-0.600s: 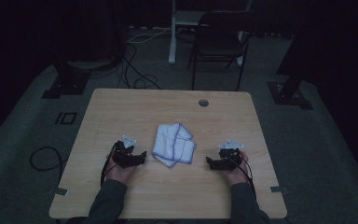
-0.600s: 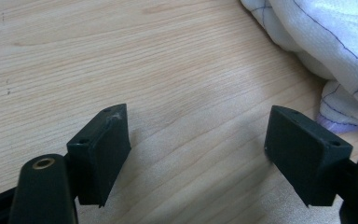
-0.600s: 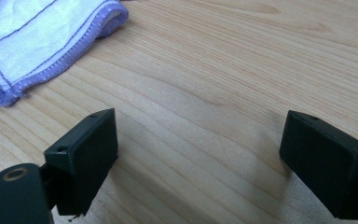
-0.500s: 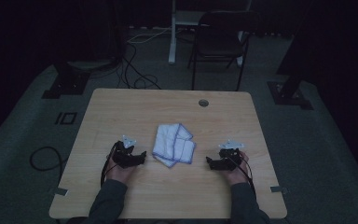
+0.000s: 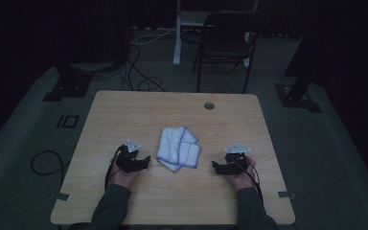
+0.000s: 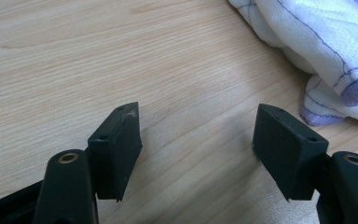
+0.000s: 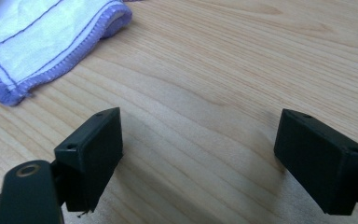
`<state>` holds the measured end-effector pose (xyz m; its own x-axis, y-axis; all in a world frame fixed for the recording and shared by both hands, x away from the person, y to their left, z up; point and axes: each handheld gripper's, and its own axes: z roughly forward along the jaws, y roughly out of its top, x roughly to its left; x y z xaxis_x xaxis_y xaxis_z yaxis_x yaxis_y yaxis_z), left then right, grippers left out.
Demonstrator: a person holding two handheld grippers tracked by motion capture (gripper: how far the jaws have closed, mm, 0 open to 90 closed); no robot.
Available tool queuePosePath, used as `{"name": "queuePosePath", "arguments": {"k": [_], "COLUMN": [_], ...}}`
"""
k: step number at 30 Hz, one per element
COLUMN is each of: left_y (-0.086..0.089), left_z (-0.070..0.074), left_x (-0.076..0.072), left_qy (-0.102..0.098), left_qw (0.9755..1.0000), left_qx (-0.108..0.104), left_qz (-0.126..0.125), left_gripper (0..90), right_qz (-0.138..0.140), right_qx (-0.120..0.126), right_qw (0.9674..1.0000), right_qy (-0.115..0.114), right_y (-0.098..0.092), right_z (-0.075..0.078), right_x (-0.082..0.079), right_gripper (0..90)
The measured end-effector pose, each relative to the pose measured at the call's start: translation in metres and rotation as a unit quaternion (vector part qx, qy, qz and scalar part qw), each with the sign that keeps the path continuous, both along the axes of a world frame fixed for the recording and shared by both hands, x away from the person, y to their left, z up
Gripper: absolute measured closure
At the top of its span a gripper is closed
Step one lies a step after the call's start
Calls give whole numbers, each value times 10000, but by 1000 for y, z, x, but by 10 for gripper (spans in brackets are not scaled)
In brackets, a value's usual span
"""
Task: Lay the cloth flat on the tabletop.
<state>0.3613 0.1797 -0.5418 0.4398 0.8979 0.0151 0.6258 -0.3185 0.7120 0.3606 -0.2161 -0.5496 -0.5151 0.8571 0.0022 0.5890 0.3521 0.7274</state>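
I see the cloth (image 5: 178,148) lying just below the middle of the high view, a white folded cloth with purple-blue edging and thin lines, flat on the wooden bench (image 5: 124,115). The left tool (image 5: 146,161) sits at lower left of centre in the high view, just beside the cloth's left edge, not touching it as far as I can tell. The right tool (image 5: 216,166) sits at lower right of centre, just beside the cloth's right lower corner, a small gap of bare wood between. Both point inward at the cloth, each held in a hand coming up from the bottom edge, grey sleeves showing. In the left gripper view the left tool (image 6: 198,135) has its jaws spread wide with nothing between them, just wood grain; the cloth (image 6: 317,51) bunches in the upper right of that frame, its nearest hem close to the right jaw but apart from it. In the right gripper view the right tool (image 7: 198,149) also stands wide, empty, bare wood between the jaws; the cloth (image 7: 42,42) lies in the upper left of that frame, hem stitched in purple, clear of the left jaw. A round hole (image 5: 209,105) sits in the bench near its far edge, and a dark chair (image 5: 225,43) stands beyond it at the top of the frame.
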Motion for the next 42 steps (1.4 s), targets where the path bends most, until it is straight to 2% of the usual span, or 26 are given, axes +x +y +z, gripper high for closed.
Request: {"name": "queuePosePath", "arguments": {"k": [3, 8, 13, 16, 20, 24, 31, 37, 42], "left_y": [-1, -2, -3, -3, -3, -3, -4, -6, -12], "left_z": [0, 1, 1, 1, 1, 2, 2, 3, 5], "left_x": [-1, -2, -2, -2, -2, -3, -5, -7, -10], "left_qy": [3, 16, 14, 21, 18, 30, 17, 23, 28], "left_qw": [10000, 10000, 10000, 10000, 10000, 10000, 10000, 9999, 9994], "left_qx": [2, 16, 5, 5, 2, 13, 5, 19, 65], "left_qz": [39, 16, 23, 21, 25, 11, -23, -125, -327], "left_gripper": [342, 378, 392, 392, 392, 394, 461, 527, 548], "right_qz": [0, 97, 250, 308, 397, 468, 637, 753, 836], "right_qx": [-4, 16, 60, 59, 58, 132, 194, 217, 254], "right_qw": [10000, 10000, 9997, 9994, 9991, 9987, 9975, 9966, 9957], "right_qy": [21, 1, -34, -134, -143, -179, -233, -248, -313], "right_y": [1, 5, 10, 15, 21, 28, 40, 51, 59], "right_z": [1, 4, 7, 9, 11, 13, 14, 13, 14], "right_x": [-1, -4, -8, -10, -12, -13, -16, -16, -17], "right_gripper": [201, 384, 453, 469, 461, 497, 561, 538, 540]}}
